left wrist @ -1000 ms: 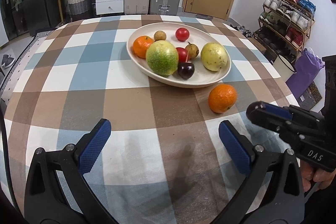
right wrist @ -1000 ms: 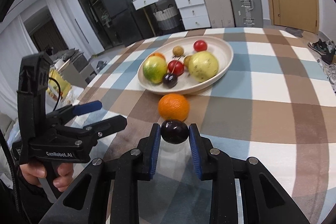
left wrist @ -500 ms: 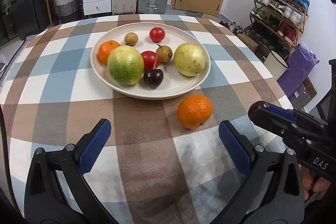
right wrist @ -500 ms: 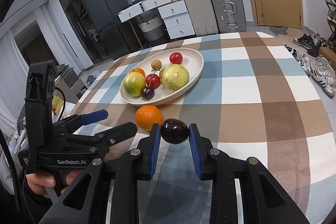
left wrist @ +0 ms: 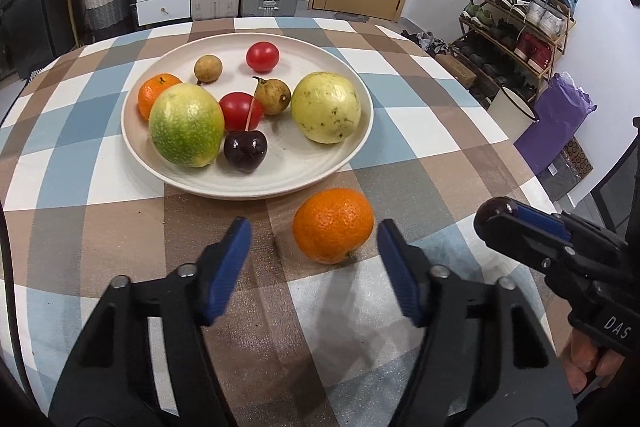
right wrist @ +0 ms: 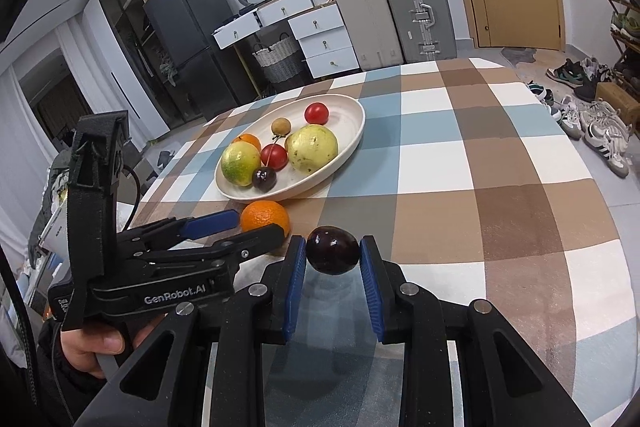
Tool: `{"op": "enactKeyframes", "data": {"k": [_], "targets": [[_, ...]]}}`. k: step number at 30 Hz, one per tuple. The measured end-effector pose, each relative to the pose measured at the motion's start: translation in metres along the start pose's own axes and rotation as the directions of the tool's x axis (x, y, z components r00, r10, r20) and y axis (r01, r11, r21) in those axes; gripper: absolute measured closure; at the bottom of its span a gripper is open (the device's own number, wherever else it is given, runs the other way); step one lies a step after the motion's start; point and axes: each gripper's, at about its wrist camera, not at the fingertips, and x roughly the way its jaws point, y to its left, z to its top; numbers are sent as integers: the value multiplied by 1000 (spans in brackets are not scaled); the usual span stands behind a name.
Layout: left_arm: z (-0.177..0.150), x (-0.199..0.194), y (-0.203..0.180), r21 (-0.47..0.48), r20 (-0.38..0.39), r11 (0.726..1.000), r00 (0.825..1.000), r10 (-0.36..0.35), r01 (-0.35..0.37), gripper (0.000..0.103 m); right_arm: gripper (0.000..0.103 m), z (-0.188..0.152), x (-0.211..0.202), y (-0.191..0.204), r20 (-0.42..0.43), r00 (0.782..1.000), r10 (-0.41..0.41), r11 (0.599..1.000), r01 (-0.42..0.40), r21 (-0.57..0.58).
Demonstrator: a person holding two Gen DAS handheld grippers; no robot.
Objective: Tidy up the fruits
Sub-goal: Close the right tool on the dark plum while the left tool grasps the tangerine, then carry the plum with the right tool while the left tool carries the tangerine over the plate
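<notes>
The right tool (right wrist: pixel 333 283) is clamped on a dark purple round plum (right wrist: pixel 332 249), its blue-padded fingers pressed to both sides of the fruit and holding it above the checked brown, blue and white cloth of the counter (right wrist: pixel 480 155), toward the near edge; the left tool (left wrist: pixel 314 259) stands with its blue pads wide apart, low over the cloth, and the loose bright orange round tangerine (left wrist: pixel 333 225) sits on the counter between the fingertips, closer to the right pad, touching neither as far as can be seen; that tangerine lies just beside the near rim of the wide cream shallow plate (left wrist: pixel 340 163), which rests toward the middle of the counter; in the plate a large green-yellow mottled round fruit (left wrist: pixel 186 125) sits at the left, touching a smaller orange tangerine (left wrist: pixel 154 91) behind it; a dark glossy cherry with a thin red stem (left wrist: pixel 245 149) lies at the front beside it, with a red round tomato (left wrist: pixel 239 110) just behind; a pale yellow speckled round fruit (left wrist: pixel 326 107) fills the right side; a small brown pear-shaped fruit (left wrist: pixel 273 96) lies between tomato and yellow fruit; a little tan round longan (left wrist: pixel 207 68) and a second red tomato (left wrist: pixel 262 56) sit toward the far rim, well apart from each other; in the right wrist view the left tool (right wrist: pixel 240 227) reaches in from the left edge, its fingertips flanking the loose tangerine (right wrist: pixel 265 215).
</notes>
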Motion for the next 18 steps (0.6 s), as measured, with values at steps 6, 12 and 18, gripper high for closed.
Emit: {"op": "enactKeyframes", "data": {"k": [6,12,18], "targets": [[-2,-2,1,-4,18,999,999,-45,45,66,75,0,-1,0,1,1000,-5,1000,5,-2],[-5,-7,0,0,29,999,998,-52,52,67,75,1,-2,0,2,1000,-4,1000,4,-3],[-5,-27,5,3,67,999,996,-55,54,67,75,3,-4,5,6,1000,-5,1000,5,-12]]}}
